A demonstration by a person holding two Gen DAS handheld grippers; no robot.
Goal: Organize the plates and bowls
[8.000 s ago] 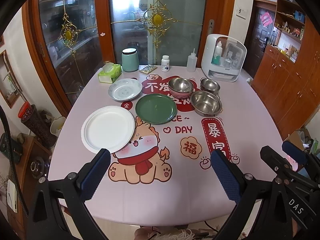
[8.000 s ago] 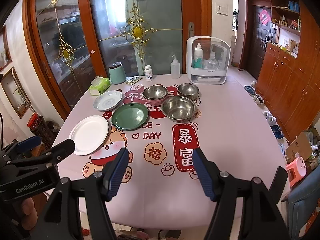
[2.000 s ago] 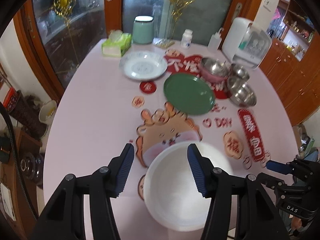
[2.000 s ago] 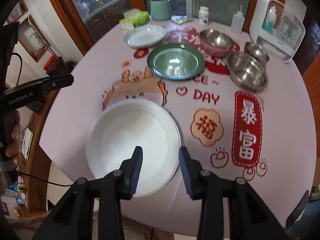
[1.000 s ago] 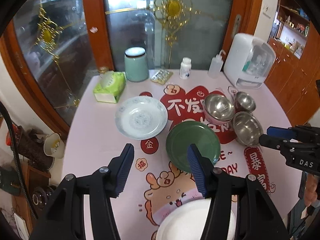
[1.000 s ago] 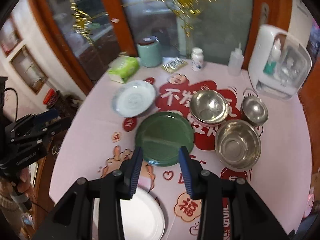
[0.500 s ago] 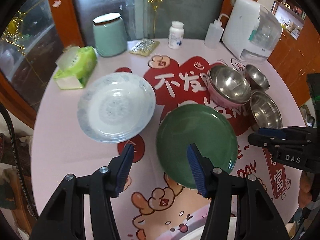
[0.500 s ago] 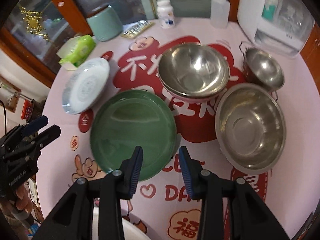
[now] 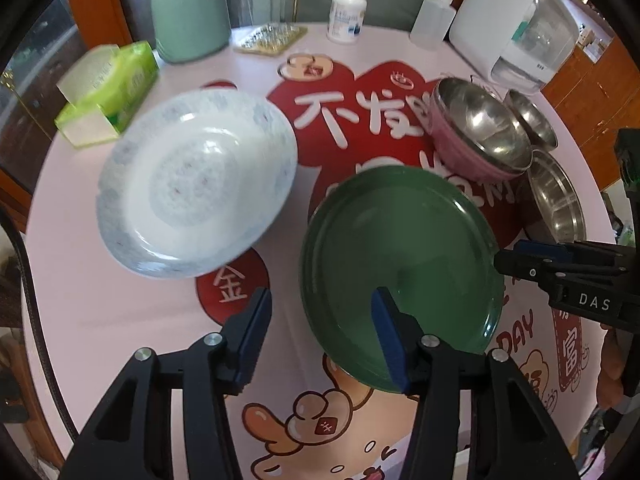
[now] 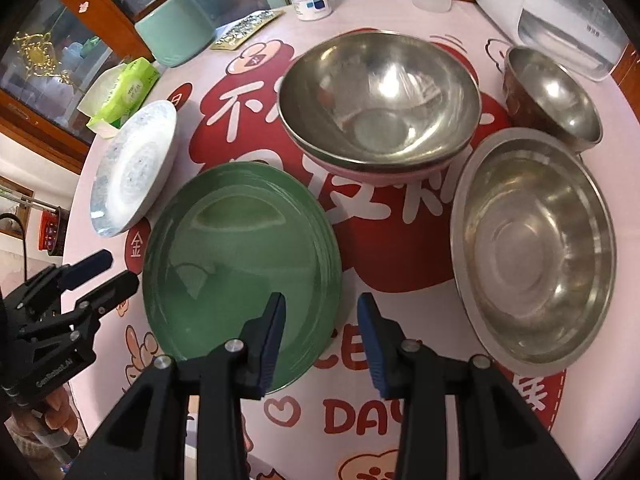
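A green plate (image 9: 400, 256) (image 10: 240, 256) lies on the pink tablecloth. My left gripper (image 9: 322, 320) is open, its jaws straddling the plate's left rim. My right gripper (image 10: 322, 324) is open, its jaws straddling the plate's right rim. A white patterned plate (image 9: 196, 184) (image 10: 132, 172) lies left of the green one. A steel bowl in a pink bowl (image 10: 378, 100) (image 9: 476, 128), a wide steel bowl (image 10: 532, 244) (image 9: 556, 200) and a small steel bowl (image 10: 552, 92) (image 9: 530, 118) stand to the right.
At the table's far side stand a green tissue pack (image 9: 108, 92), a teal jar (image 9: 188, 20), a pill bottle (image 9: 346, 12), a squeeze bottle (image 9: 432, 18) and a white appliance (image 9: 516, 20). A foil blister pack (image 9: 272, 36) lies there too.
Both grippers have moved forward and down to the green plate, one at each side of its rim. The white paper plate has dropped out of view behind them.
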